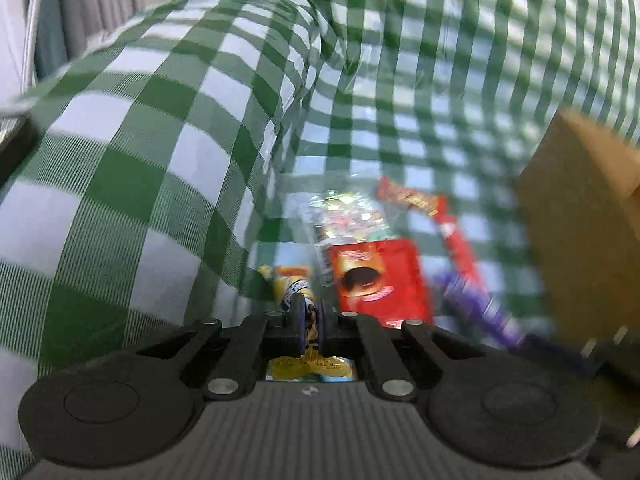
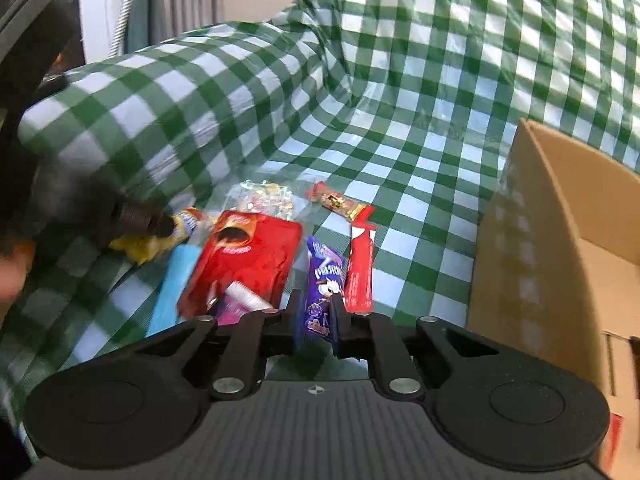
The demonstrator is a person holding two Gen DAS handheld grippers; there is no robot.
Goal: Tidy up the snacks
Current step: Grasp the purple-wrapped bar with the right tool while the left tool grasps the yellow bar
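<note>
My left gripper [image 1: 309, 314] is shut on a yellow snack packet [image 1: 294, 286] at the left of the snack pile; the packet also shows in the right wrist view [image 2: 160, 242], held by the left gripper [image 2: 166, 226]. My right gripper [image 2: 316, 316] has its jaws close around the lower end of a purple snack bar [image 2: 322, 276]; whether they press on it is unclear. Beside the bar lie a red pouch [image 2: 244, 258], a red stick pack [image 2: 360, 264], a small red-gold bar [image 2: 334, 200] and a clear candy bag [image 2: 264, 196].
A green-and-white checked cloth [image 2: 400, 128] covers the surface and rises at the back and left. An open cardboard box [image 2: 552, 248] stands at the right. A light blue packet [image 2: 176, 280] and a pink item [image 2: 236, 304] lie under the red pouch.
</note>
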